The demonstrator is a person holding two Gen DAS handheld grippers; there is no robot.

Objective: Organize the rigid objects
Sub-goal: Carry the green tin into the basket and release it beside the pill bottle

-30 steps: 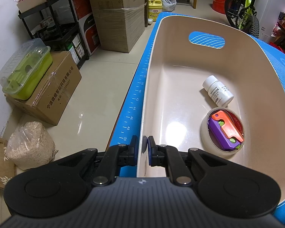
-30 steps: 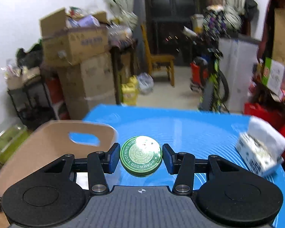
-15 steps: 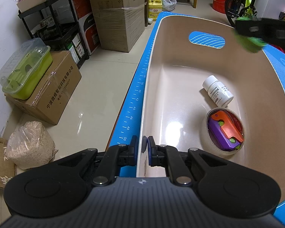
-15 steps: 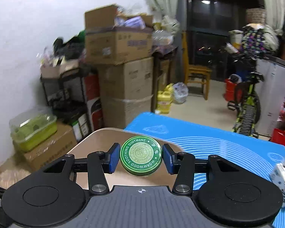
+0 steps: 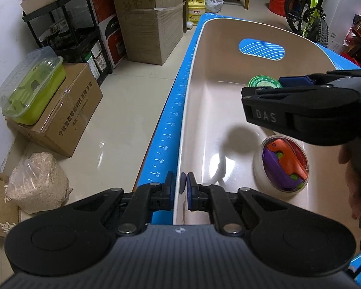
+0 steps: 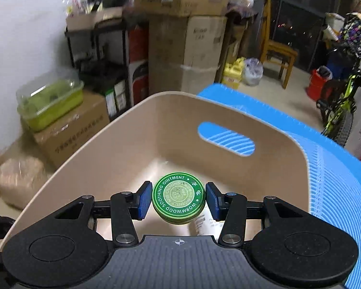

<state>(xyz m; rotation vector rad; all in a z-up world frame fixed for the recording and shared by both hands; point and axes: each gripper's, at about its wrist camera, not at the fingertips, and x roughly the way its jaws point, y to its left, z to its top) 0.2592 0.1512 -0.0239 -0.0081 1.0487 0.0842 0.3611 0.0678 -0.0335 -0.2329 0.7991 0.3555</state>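
A beige plastic bin (image 5: pixel 197 110) stands on the blue mat. My left gripper (image 5: pixel 179 187) is shut on the bin's near left rim. My right gripper (image 6: pixel 178 198) is shut on a round green ointment tin (image 6: pixel 178 197) and holds it over the inside of the bin (image 6: pixel 122 149). From the left wrist view the tin (image 5: pixel 262 82) and right gripper (image 5: pixel 272 89) hang above the bin floor. A clear round tub (image 5: pixel 280 163) with an orange and purple toy lies in the bin. A white bottle (image 6: pixel 205 221) shows below the tin, mostly hidden.
The blue mat (image 6: pixel 337 180) runs to the right of the bin. The floor on the left holds cardboard boxes (image 5: pixel 60 113), a green lidded container (image 5: pixel 31 86), a sack (image 5: pixel 36 183) and a black shelf (image 5: pixel 67 29). A bicycle (image 5: pixel 308 12) stands at the back right.
My right gripper has carried the green tin left and down, from above the mat to over the inside of the bin. My left gripper has kept its hold on the rim.
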